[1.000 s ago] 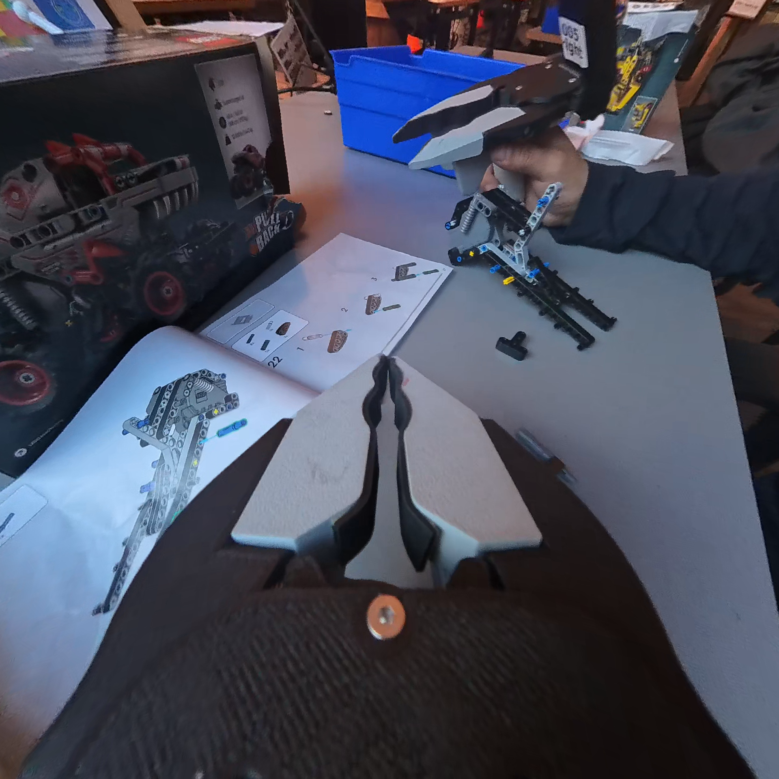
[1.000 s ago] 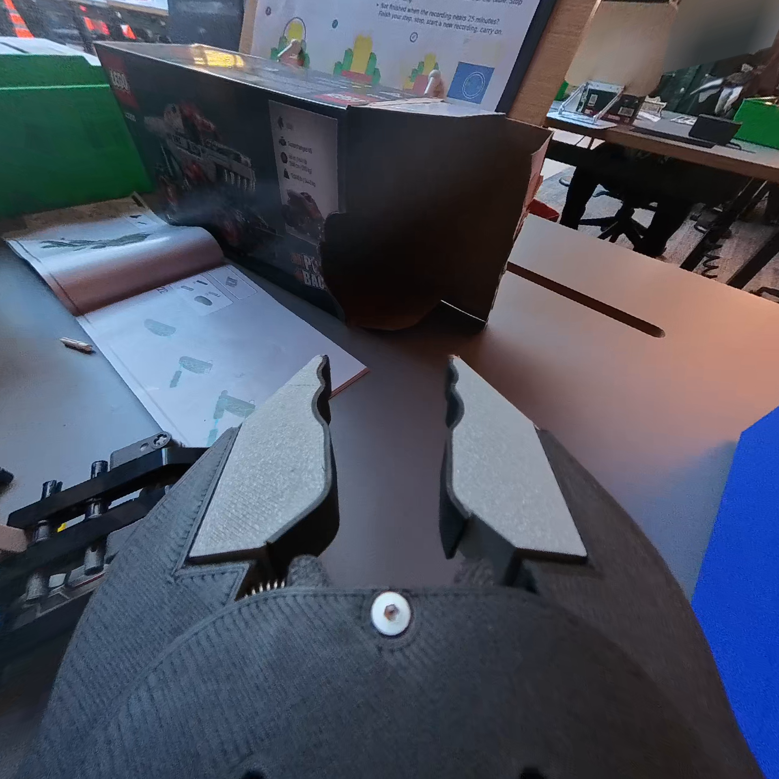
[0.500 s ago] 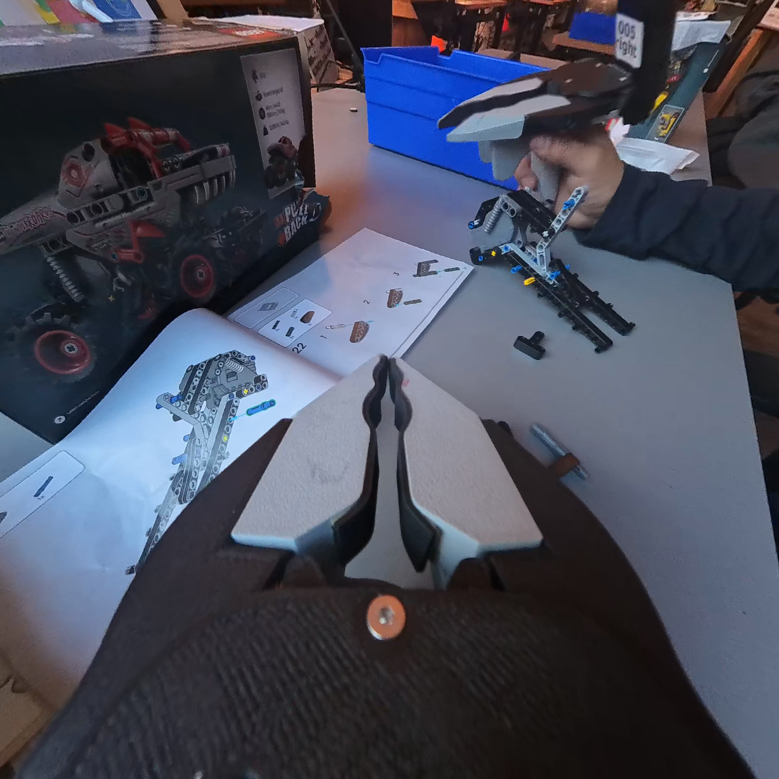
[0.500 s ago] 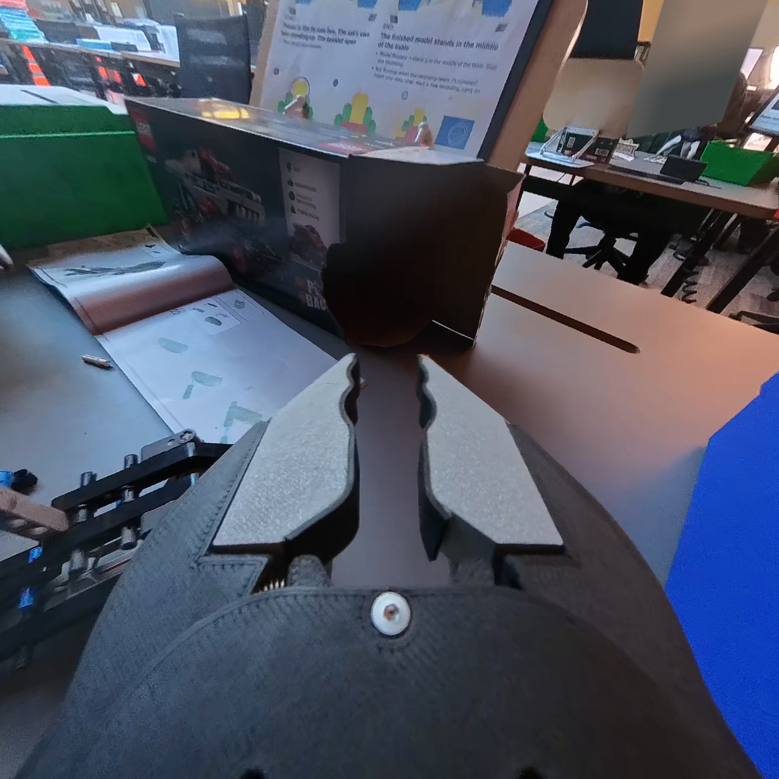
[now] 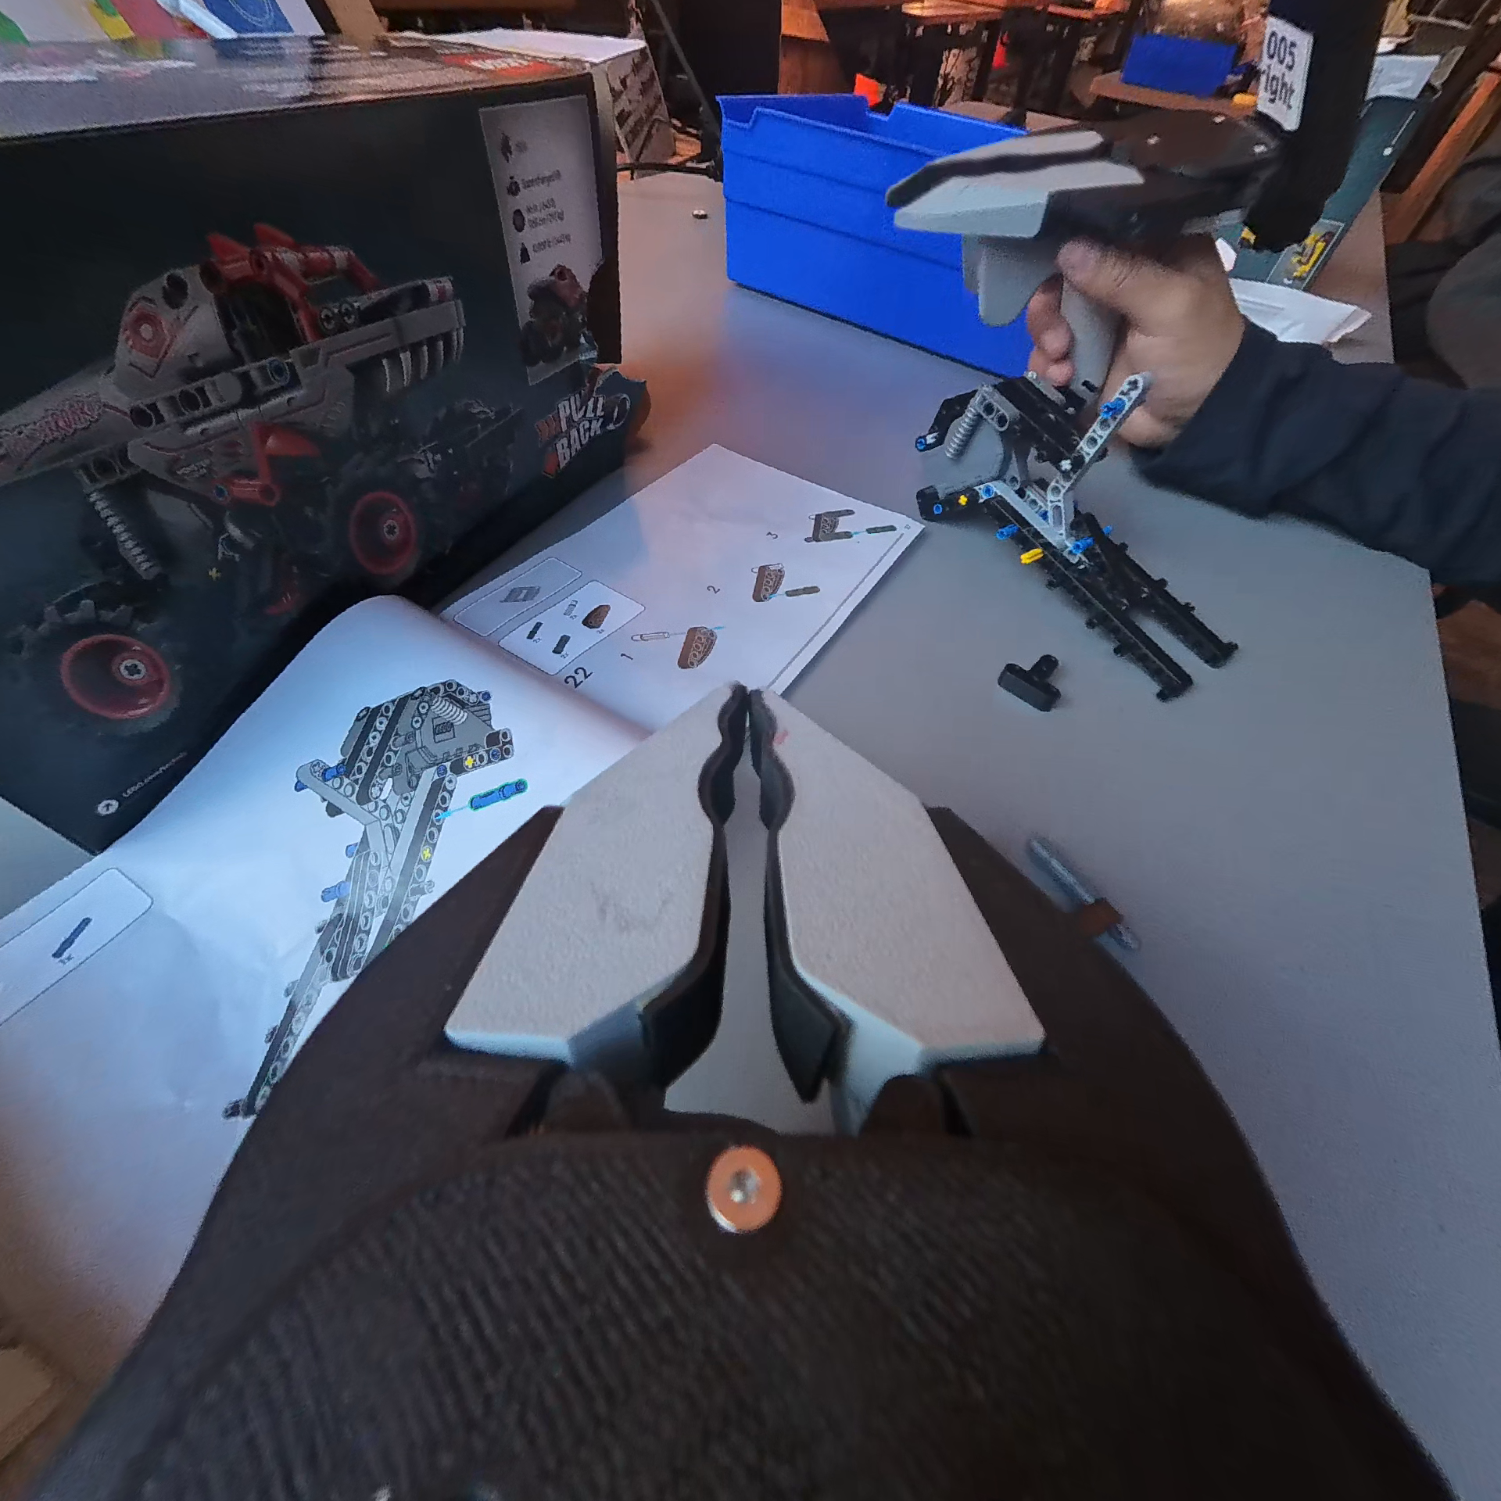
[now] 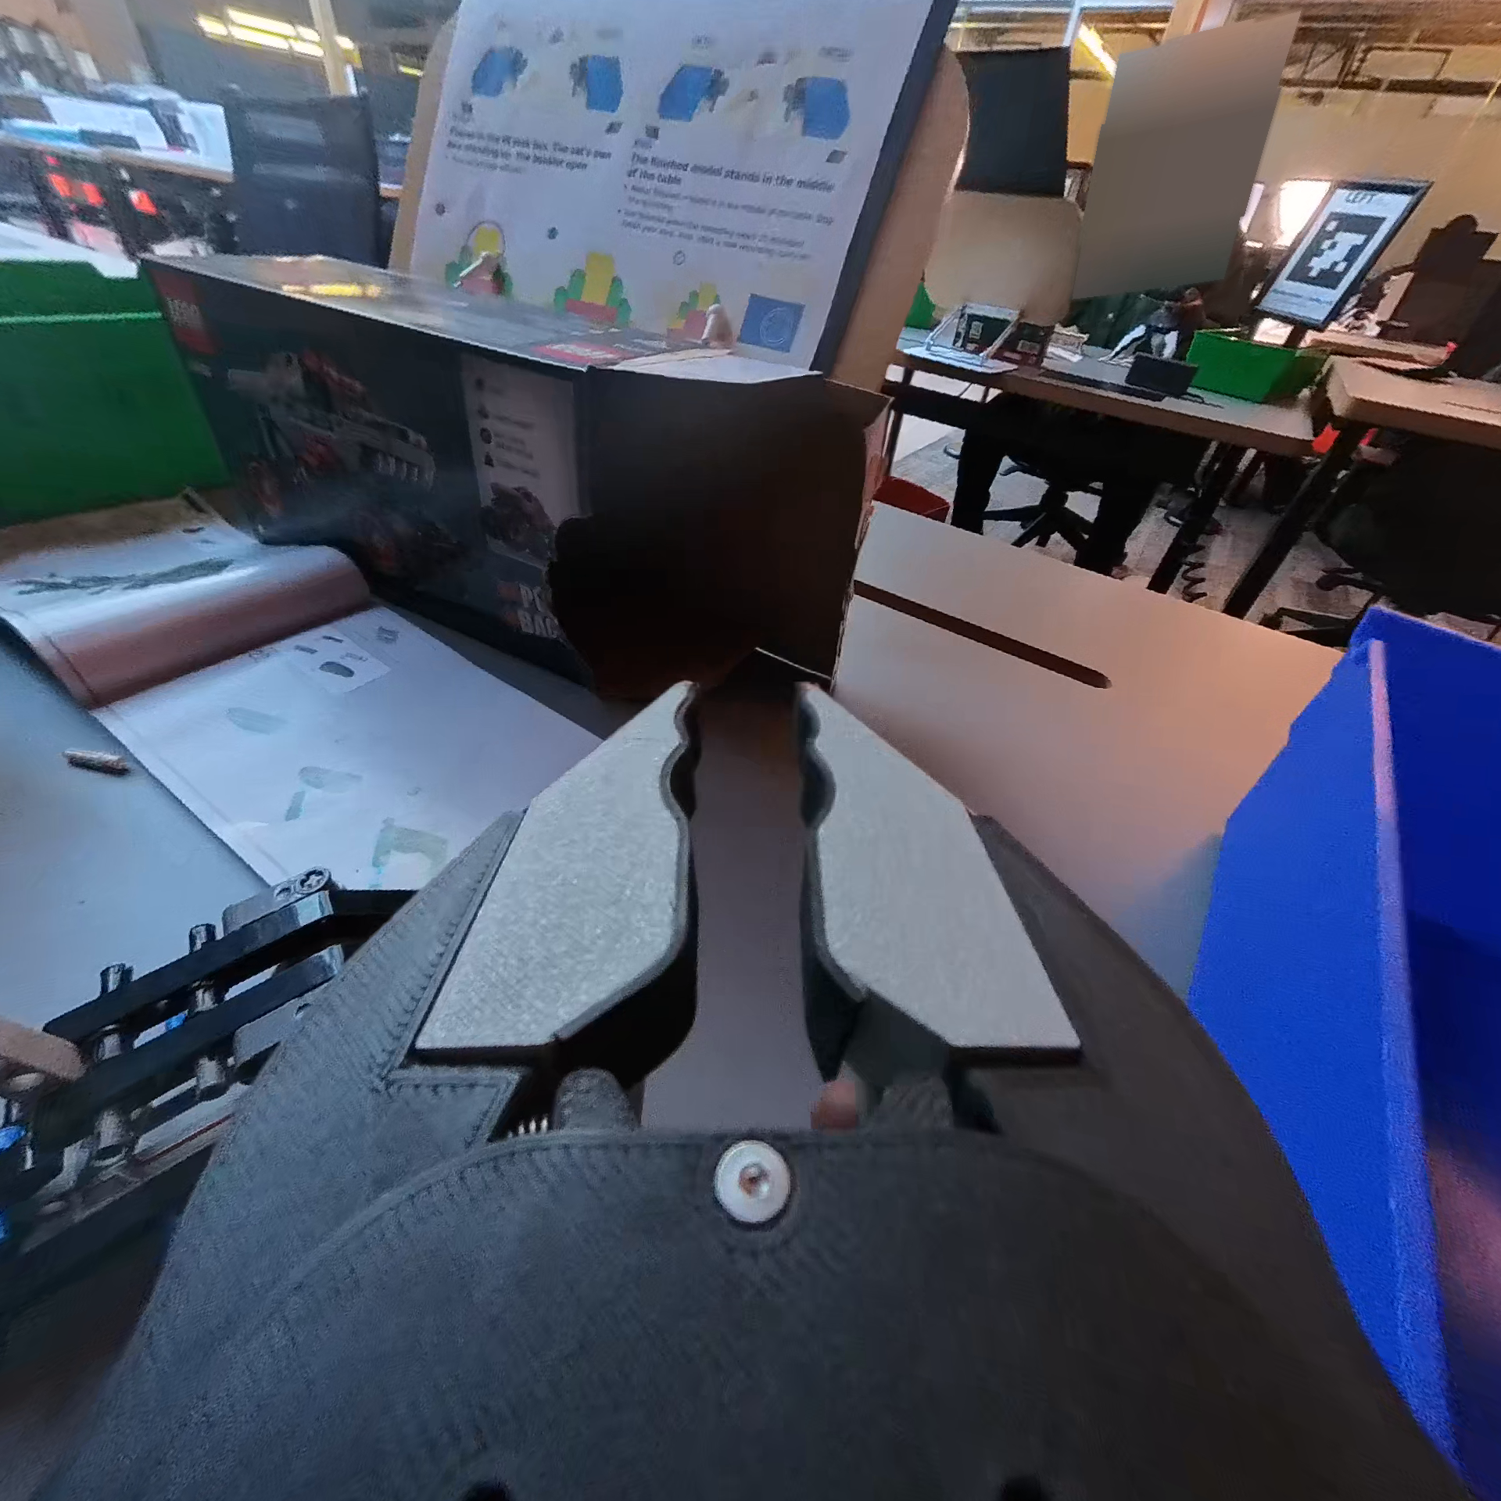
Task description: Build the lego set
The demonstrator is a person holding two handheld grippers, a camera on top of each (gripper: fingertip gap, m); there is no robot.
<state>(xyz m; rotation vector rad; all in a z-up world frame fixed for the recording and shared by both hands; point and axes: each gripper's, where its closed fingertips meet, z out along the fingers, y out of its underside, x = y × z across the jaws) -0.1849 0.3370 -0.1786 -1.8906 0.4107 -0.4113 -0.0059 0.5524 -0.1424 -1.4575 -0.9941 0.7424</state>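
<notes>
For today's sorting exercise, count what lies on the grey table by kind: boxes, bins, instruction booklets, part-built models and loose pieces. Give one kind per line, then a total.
Set box: 1
Blue bin: 1
Open instruction booklet: 1
Part-built model: 1
Loose pieces: 2, a black piece and a grey pin
Total: 6

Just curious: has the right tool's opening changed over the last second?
Yes. The right tool has narrowed its gap, and it has risen against the set's box.
</notes>
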